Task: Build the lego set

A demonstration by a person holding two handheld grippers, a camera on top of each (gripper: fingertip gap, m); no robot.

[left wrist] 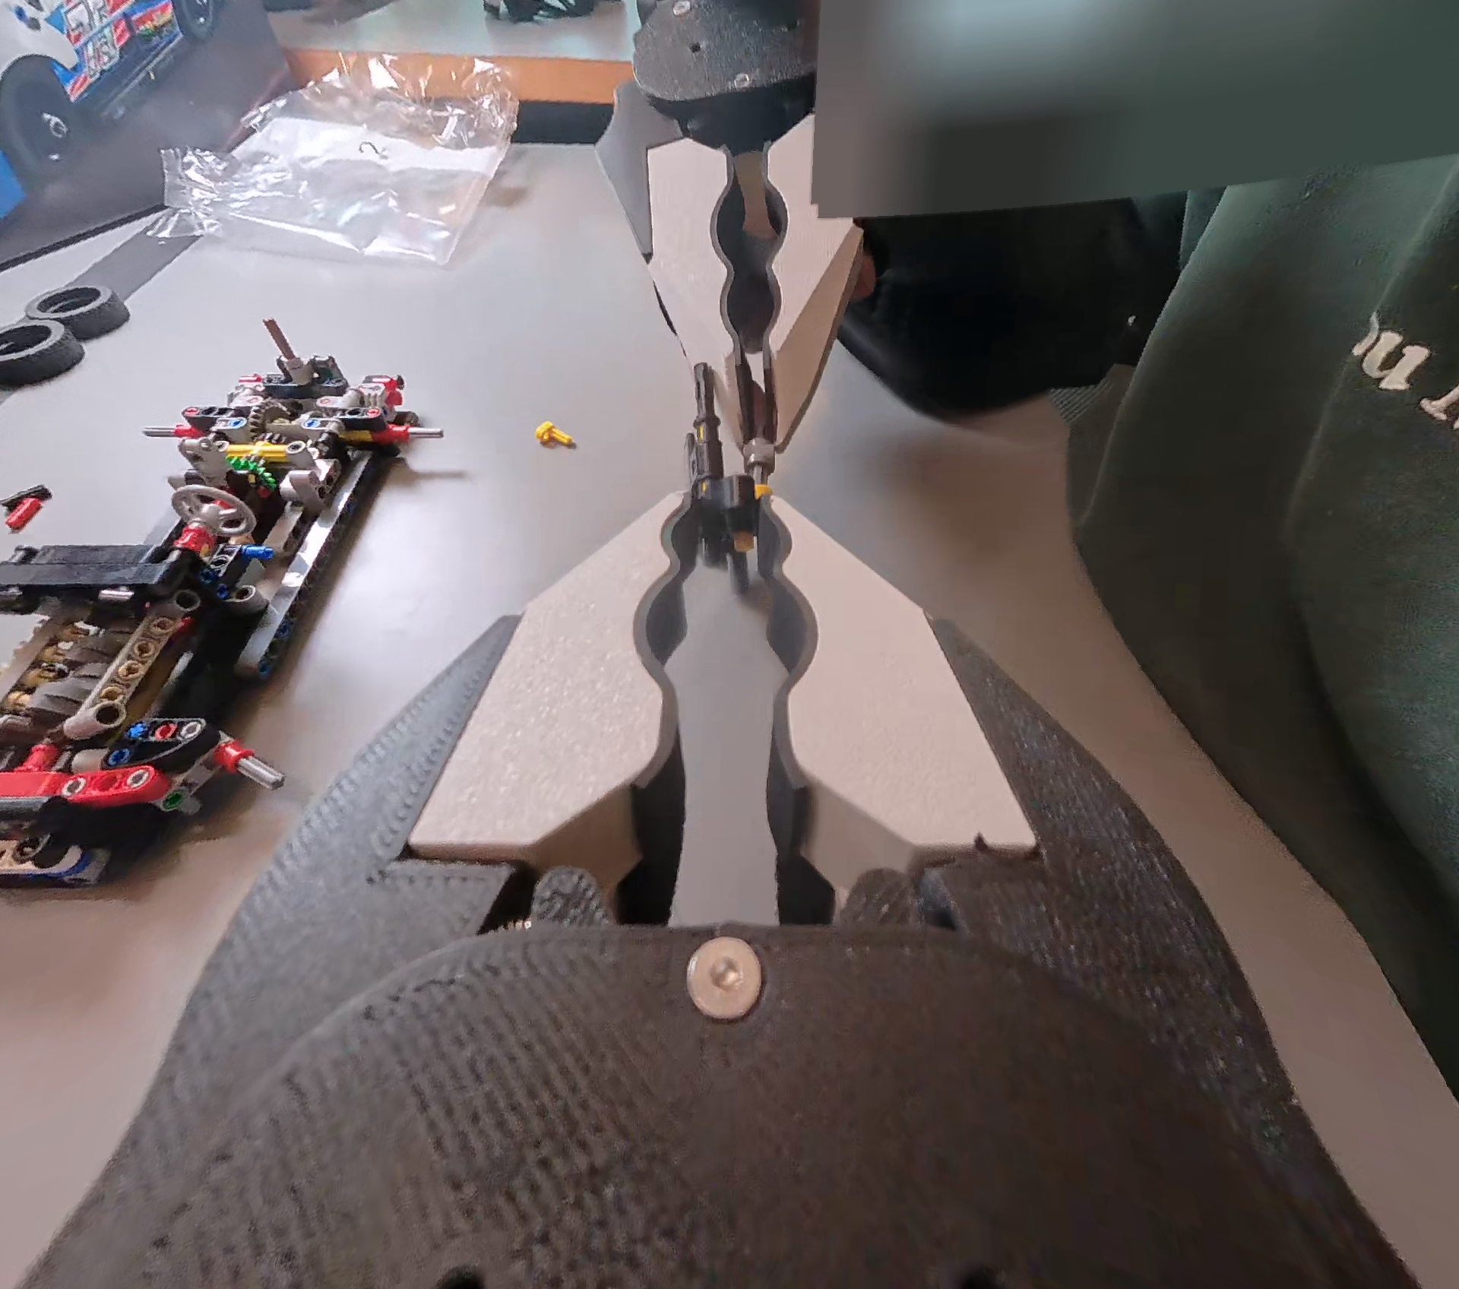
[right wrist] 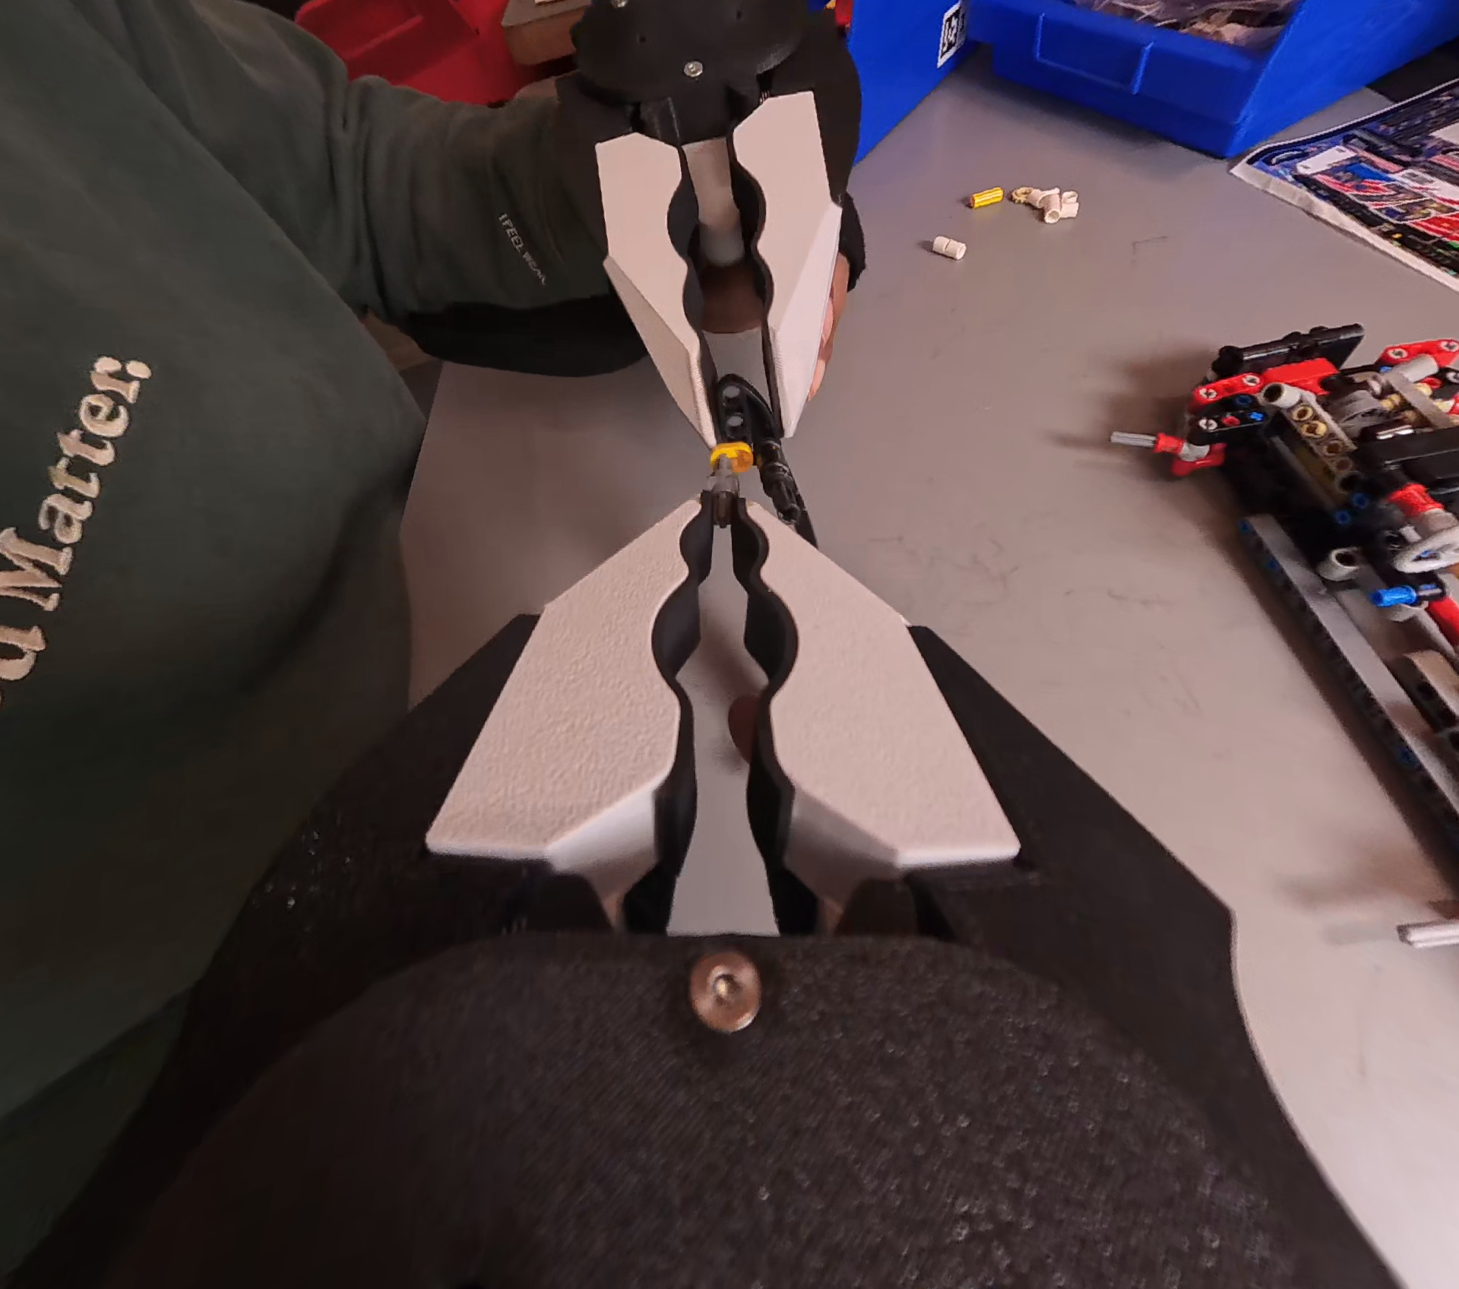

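Note:
My left gripper (left wrist: 726,507) is shut on a small black lego assembly (left wrist: 730,493) with yellow bits, held above the table. My right gripper (right wrist: 718,507) is shut on a thin brown axle with a grey end (right wrist: 720,487). The two grippers face each other tip to tip, and the axle end meets the yellow part (right wrist: 731,457) of the black assembly. In the left wrist view the right gripper (left wrist: 742,406) comes down from above with the axle (left wrist: 755,442). In the right wrist view the left gripper (right wrist: 746,430) comes down likewise. The half-built car chassis (left wrist: 197,540) lies to the left on the table.
Two black tyres (left wrist: 55,327), a clear plastic bag (left wrist: 347,169), a yellow pin (left wrist: 553,434) and the set's box (left wrist: 95,3) lie beyond the chassis (right wrist: 1358,461). Blue bins (right wrist: 1184,51), loose small pieces (right wrist: 1034,201) and the booklet (right wrist: 1374,185) lie on the other side. A person's green sleeve (right wrist: 237,224) is close. My two grippers' fingertips are within a few centimetres of each other.

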